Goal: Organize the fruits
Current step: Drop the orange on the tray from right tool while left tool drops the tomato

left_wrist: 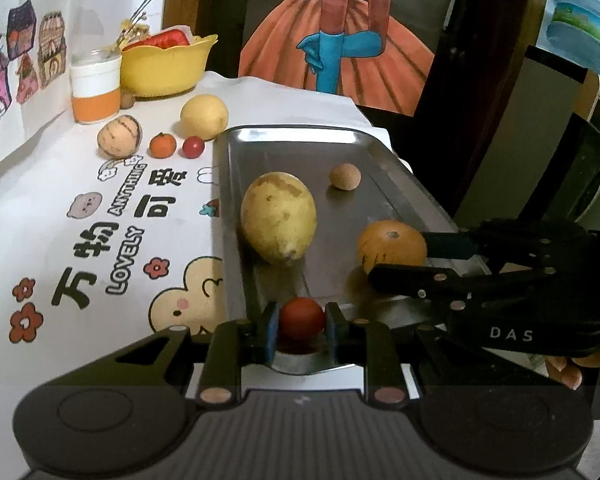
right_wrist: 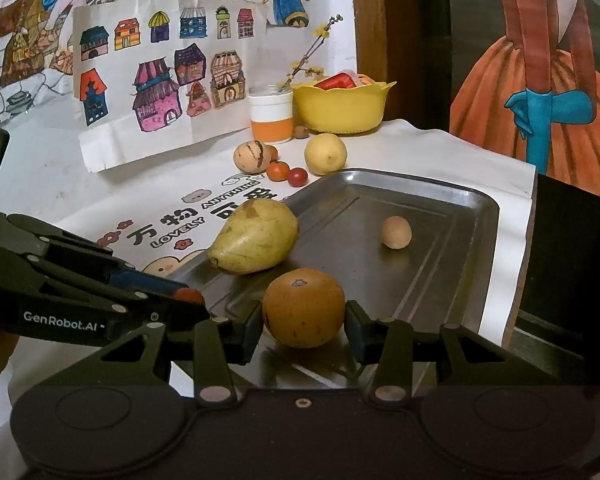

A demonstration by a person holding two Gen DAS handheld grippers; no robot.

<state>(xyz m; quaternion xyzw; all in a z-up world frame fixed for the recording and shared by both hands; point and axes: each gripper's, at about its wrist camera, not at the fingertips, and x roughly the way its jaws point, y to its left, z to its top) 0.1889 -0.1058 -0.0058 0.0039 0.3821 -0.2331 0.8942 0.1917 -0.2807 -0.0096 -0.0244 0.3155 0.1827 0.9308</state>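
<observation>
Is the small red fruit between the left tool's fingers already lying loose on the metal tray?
No, the left gripper is shut on the small red fruit at the metal tray's near edge.

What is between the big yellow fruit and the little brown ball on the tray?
Nothing. In the right wrist view, only bare tray lies between the yellow fruit and the brown ball.

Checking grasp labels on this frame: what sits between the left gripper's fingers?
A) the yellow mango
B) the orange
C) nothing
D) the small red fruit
D: in the left wrist view the small red fruit sits between the blue pads of the left gripper at the near edge of the metal tray; the orange is at the right gripper, and the yellow mango lies free on the tray.
</observation>
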